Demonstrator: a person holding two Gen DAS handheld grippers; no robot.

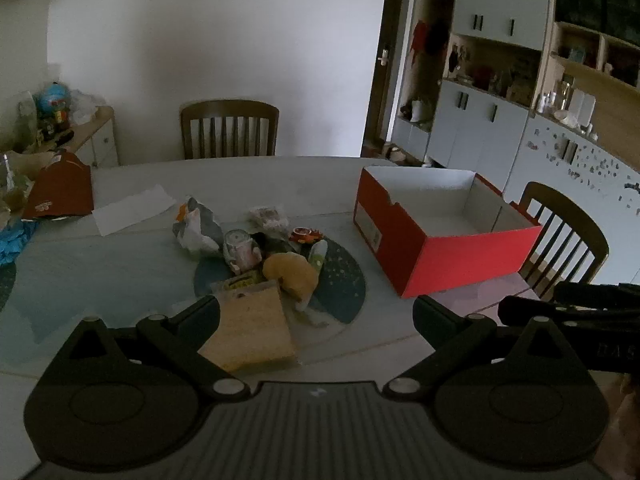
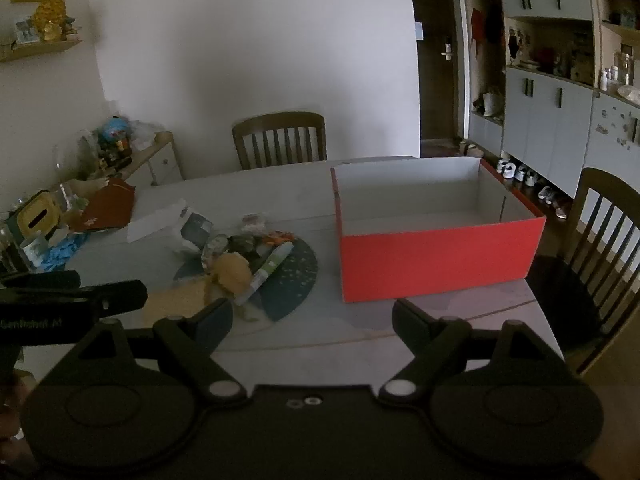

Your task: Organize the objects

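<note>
1. Overhead, both grippers hang above the near edge of a pale table (image 1: 120,248), tipped downward toward it.
2. Left gripper (image 1: 316,316): its fingers (image 1: 202,316) are spread wide and hold nothing; a tan sponge (image 1: 252,328) lies on the table below the gap, close to the left finger, with no contact to be seen.
3. Right gripper (image 2: 312,320): its fingers (image 2: 408,320) are also spread wide, with only bare table below them.
4. A red box (image 2: 436,264) with a white inside stands open on the right part of the table; nothing shows in it.
5. A pile of small things sits left of the box, on and around a dark round mat (image 1: 344,280): a yellow plush (image 1: 290,272), a white-and-green tube (image 2: 272,268), a small patterned jar (image 1: 238,244), a crumpled grey-and-white packet (image 1: 196,224), a clear wrapped item (image 1: 268,216) and a small red-orange piece (image 1: 304,235).
6. The tube lies slanted across the mat, just beside the plush.
7. A white paper (image 1: 132,208) lies flat behind the pile, well apart from the box.
8. Two wooden chairs stand at the table, one at the far side (image 2: 280,140), one at the right (image 2: 600,232).
</note>
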